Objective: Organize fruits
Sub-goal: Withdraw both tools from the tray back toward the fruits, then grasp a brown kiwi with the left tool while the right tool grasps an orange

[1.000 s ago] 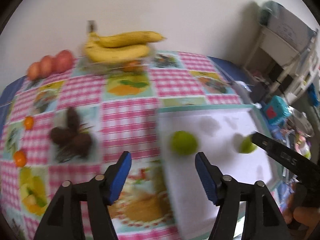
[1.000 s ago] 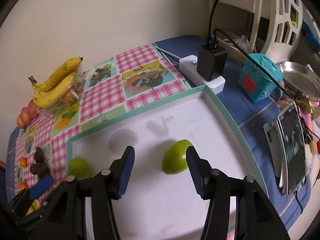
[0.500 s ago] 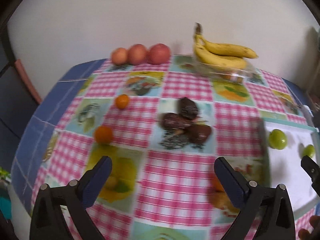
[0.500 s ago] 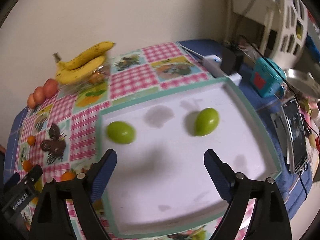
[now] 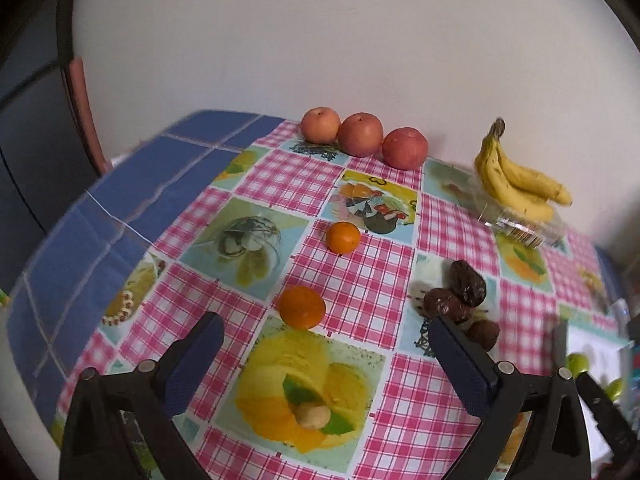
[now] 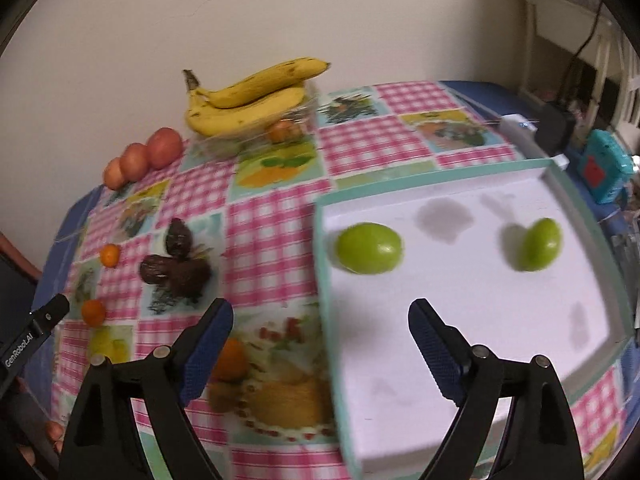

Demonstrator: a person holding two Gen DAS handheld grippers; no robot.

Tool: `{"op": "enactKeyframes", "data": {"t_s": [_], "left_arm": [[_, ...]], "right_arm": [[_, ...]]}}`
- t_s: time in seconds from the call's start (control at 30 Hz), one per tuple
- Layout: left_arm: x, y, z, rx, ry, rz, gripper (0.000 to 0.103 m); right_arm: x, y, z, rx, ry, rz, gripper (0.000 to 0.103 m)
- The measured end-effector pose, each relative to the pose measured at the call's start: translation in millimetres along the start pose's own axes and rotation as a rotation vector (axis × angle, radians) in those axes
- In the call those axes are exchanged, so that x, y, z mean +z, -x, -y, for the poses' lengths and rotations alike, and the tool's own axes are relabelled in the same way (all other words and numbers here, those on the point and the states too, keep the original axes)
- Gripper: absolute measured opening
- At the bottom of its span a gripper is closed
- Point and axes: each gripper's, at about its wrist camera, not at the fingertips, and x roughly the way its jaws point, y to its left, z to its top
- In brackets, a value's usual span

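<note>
My left gripper (image 5: 324,364) is open and empty above the checked tablecloth, just short of a small orange (image 5: 301,306). A second orange (image 5: 342,237) lies beyond it. Three apples (image 5: 360,134) and a banana bunch (image 5: 516,182) sit at the back, and dark brown fruits (image 5: 460,296) lie to the right. My right gripper (image 6: 320,344) is open and empty over the left edge of the white tray (image 6: 580,184). Two green fruits lie in the tray, one on the left (image 6: 368,248) and one on the right (image 6: 538,245). Another orange (image 6: 230,360) lies by my right gripper's left finger.
A clear plastic box (image 5: 520,226) sits under the bananas. A white power strip with a black charger (image 6: 536,126) and a teal box (image 6: 606,172) stand past the tray's far right corner. The table's blue edge (image 5: 80,240) drops off at the left.
Both grippers have swung left and opened wider. The left gripper now faces the oranges and apples. The right gripper has left the green fruit and hangs over the tray's left edge.
</note>
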Motion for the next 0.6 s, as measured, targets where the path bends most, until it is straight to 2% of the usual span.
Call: {"op": "enactKeyframes", "data": {"t_s": [0.23, 0.33, 0.47, 0.6], "left_arm": [[8.9, 3.9, -13.9, -0.024, 0.004, 0.019, 0.103], [11.7, 5.8, -22.3, -0.052, 0.035, 0.016, 0.103], [15.3, 9.9, -26.4, -0.048, 0.028, 0.025, 0.103], [10.8, 4.7, -24.8, -0.058, 0.027, -0.021, 0.102]], "right_arm": [[-0.4, -7.0, -33.1, 0.099, 0.047, -0.017, 0.09], [-2.0, -7.2, -44.1, 0.119, 0.071, -0.013, 0.09], [-1.7, -1.7, -55.8, 0.129, 0.112, 0.014, 0.09], [-1.1, -2.2, -59.7, 0.147, 0.118, 0.013, 0.089]]}}
